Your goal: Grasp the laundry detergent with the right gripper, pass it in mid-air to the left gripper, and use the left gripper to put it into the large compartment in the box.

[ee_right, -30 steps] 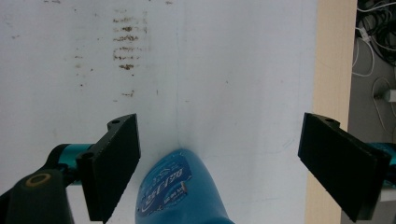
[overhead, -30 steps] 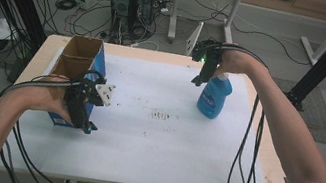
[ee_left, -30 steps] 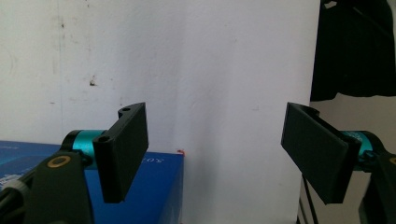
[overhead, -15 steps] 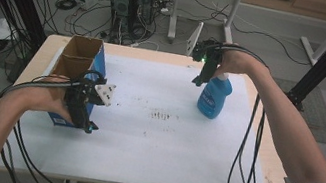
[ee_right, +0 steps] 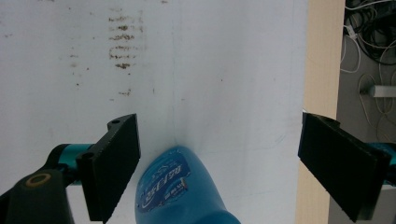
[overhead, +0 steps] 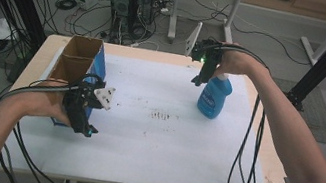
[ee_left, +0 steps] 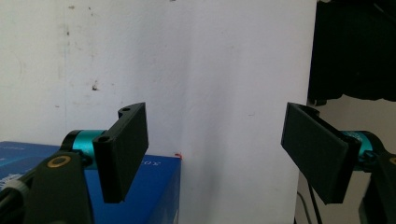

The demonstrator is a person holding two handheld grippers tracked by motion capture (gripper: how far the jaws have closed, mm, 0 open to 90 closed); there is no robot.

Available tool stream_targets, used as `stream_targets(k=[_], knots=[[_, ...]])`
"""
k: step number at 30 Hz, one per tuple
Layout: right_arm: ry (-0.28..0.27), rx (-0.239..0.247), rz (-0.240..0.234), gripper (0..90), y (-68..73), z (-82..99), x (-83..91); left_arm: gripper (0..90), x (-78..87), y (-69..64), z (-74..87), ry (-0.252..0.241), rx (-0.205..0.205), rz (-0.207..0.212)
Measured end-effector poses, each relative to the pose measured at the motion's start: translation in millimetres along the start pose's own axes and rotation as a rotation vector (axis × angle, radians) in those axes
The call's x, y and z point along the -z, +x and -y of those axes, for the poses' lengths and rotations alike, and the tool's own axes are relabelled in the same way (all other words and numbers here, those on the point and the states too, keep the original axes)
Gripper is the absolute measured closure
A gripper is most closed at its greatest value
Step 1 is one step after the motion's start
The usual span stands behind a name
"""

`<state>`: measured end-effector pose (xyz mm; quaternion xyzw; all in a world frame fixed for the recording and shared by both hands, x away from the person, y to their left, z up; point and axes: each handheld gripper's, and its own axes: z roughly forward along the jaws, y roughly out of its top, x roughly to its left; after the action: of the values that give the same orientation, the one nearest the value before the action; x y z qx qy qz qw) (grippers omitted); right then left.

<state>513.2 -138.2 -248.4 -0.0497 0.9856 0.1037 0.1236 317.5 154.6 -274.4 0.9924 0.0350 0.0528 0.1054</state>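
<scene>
**Both grippers spread wide, bottle and box untouched**

The right gripper (overhead: 203, 73) hangs over the blue spray bottle (overhead: 214, 96), which stands upright on the white sheet (overhead: 162, 142) near the table's far right. Its jaws stand wide apart, the bottle (ee_right: 182, 191) between them but touching neither. The left gripper (overhead: 81, 115) hovers beside the blue cardboard box (overhead: 79, 64) at the table's left, jaws likewise spread with nothing between them.
</scene>
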Motion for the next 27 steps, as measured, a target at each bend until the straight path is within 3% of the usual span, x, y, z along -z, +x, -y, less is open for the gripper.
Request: stream_targets(k=[9,16,23,27], knots=[[0.001,0.019,-0.01,12.3,1.9,-0.2,-0.5,23.3,0.6,5.5,-1.8,-0.034,0.001,0.013],[-0.007,0.007,-0.012,12.3,4.5,2.7,3.6,23.2,-1.3,7.6,-3.2,-0.038,-0.003,0.014],[-0.023,-0.045,0.003,12.3,4.0,5.2,10.6,23.2,-3.7,11.4,-0.9,-0.031,-0.001,0.018],[-0.022,-0.036,-0.011,12.3,9.3,5.4,15.4,23.2,-3.4,11.5,0.1,-0.033,0.004,0.018]])
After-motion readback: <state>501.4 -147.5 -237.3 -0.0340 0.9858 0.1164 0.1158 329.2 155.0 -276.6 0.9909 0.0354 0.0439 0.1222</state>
